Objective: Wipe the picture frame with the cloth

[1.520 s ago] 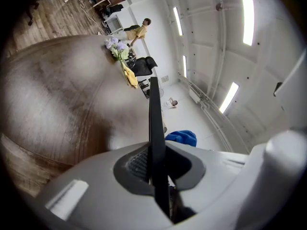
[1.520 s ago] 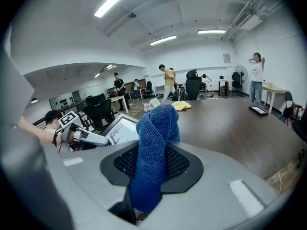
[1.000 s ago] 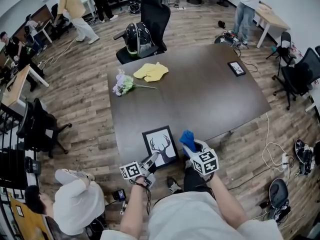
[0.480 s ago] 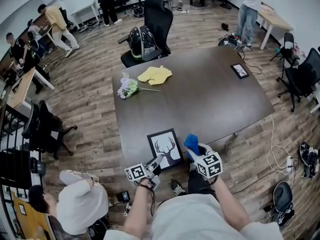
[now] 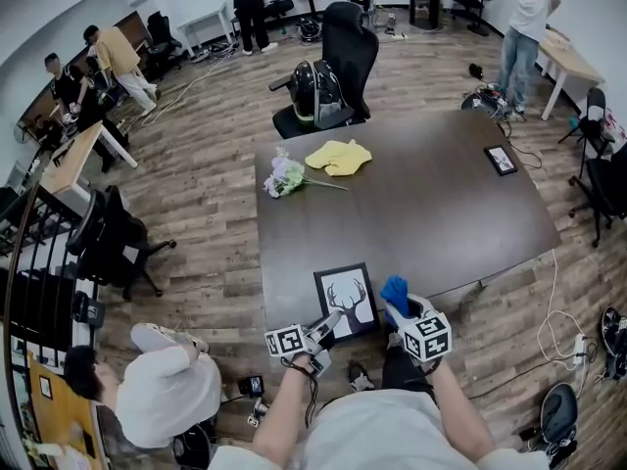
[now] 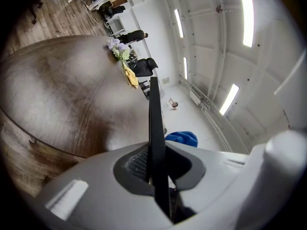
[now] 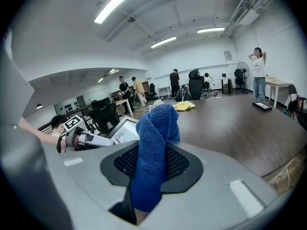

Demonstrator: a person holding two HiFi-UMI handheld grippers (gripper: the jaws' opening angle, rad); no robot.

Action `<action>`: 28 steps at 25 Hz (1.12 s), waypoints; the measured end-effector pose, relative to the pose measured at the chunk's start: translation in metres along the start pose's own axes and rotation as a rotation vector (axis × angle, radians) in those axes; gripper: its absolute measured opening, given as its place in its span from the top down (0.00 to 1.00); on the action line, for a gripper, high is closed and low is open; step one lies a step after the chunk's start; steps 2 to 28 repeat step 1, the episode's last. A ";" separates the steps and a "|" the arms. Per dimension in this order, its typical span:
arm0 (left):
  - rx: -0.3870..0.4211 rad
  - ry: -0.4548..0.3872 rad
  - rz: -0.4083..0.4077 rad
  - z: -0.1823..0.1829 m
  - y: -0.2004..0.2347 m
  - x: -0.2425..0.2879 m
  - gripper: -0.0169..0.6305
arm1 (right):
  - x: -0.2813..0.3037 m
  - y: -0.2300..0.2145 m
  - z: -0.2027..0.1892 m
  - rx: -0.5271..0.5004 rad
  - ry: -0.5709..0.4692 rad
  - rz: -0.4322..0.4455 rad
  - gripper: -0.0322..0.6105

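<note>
Frame (image 5: 347, 300) in left claw (image 5: 330, 320), cloth (image 5: 395, 290) in right claw (image 5: 401, 307)

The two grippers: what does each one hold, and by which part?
Left gripper: picture frame, by its near left corner. Right gripper: blue cloth, by one end.

Head view steeply down; gripper views close, low (all share picture frame (image 5: 345, 300)).

The picture frame (image 5: 346, 302), black-bordered with a white antlered-deer print, sat at lower centre of the head view on the bench's (image 5: 441, 194) near edge, one corner clamped in the left claw (image 5: 329, 322). The blue cloth (image 5: 394, 292), bunched upright, was pinched in the right claw (image 5: 401, 307) just beside it.
</note>
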State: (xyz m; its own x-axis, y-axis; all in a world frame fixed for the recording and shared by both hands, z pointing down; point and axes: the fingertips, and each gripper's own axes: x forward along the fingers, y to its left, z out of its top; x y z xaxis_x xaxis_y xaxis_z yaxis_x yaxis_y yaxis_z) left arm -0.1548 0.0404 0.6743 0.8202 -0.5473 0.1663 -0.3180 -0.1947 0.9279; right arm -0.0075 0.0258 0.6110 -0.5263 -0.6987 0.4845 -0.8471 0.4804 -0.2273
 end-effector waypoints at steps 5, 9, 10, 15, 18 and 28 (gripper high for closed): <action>-0.002 -0.002 0.001 0.000 0.000 -0.001 0.84 | 0.000 0.002 0.000 0.000 0.000 0.002 0.79; -0.002 -0.002 0.001 0.000 0.000 -0.001 0.84 | 0.000 0.002 0.000 0.000 0.000 0.002 0.79; -0.002 -0.002 0.001 0.000 0.000 -0.001 0.84 | 0.000 0.002 0.000 0.000 0.000 0.002 0.79; -0.002 -0.002 0.001 0.000 0.000 -0.001 0.84 | 0.000 0.002 0.000 0.000 0.000 0.002 0.79; -0.002 -0.002 0.001 0.000 0.000 -0.001 0.84 | 0.000 0.002 0.000 0.000 0.000 0.002 0.79; -0.002 -0.002 0.001 0.000 0.000 -0.001 0.84 | 0.000 0.002 0.000 0.000 0.000 0.002 0.79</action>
